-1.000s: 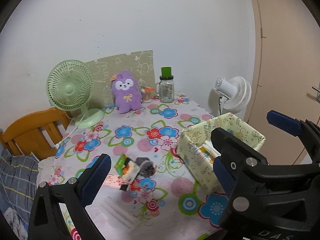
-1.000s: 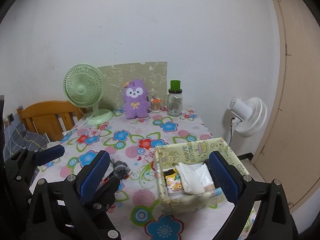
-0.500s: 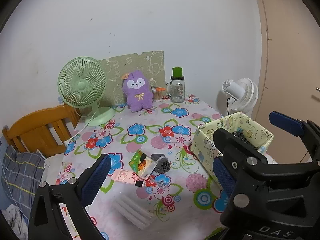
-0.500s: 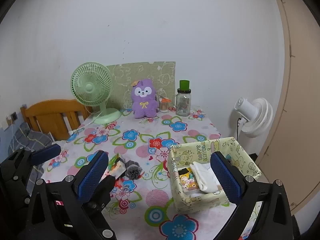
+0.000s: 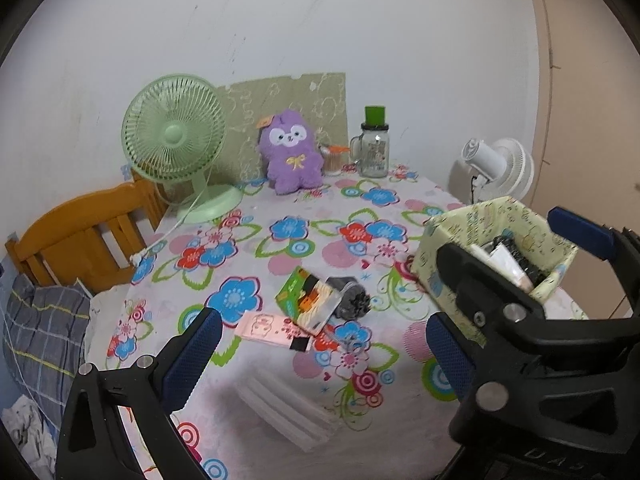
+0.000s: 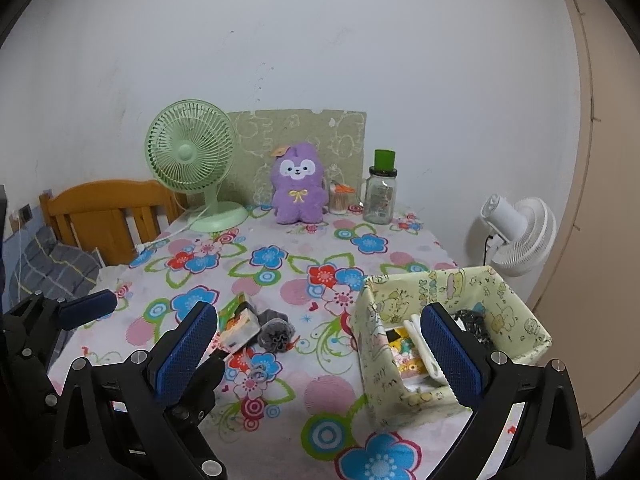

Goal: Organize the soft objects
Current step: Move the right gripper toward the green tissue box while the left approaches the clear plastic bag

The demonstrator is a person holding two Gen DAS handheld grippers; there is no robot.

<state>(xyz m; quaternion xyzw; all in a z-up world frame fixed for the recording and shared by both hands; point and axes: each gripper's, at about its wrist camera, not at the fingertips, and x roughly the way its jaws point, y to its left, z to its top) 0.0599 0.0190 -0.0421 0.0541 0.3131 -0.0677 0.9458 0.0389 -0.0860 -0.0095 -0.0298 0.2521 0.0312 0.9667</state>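
Observation:
A yellow-green fabric box stands at the table's right front, holding a white cloth, a dark item and coloured packets. A grey sock bundle, a green-orange packet and a pink packet lie mid-table. A purple plush sits at the back. My left gripper is open and empty above the front of the table. My right gripper is open and empty, held back from the box.
A green desk fan stands back left, with its cord trailing over the flowered tablecloth. A glass jar with green lid and a small cup stand at the back. A white fan is off the right edge; a wooden chair at left.
Both grippers have drawn back and up from the table, so the objects look smaller and farther. Both stay open. Nothing on the table has moved.

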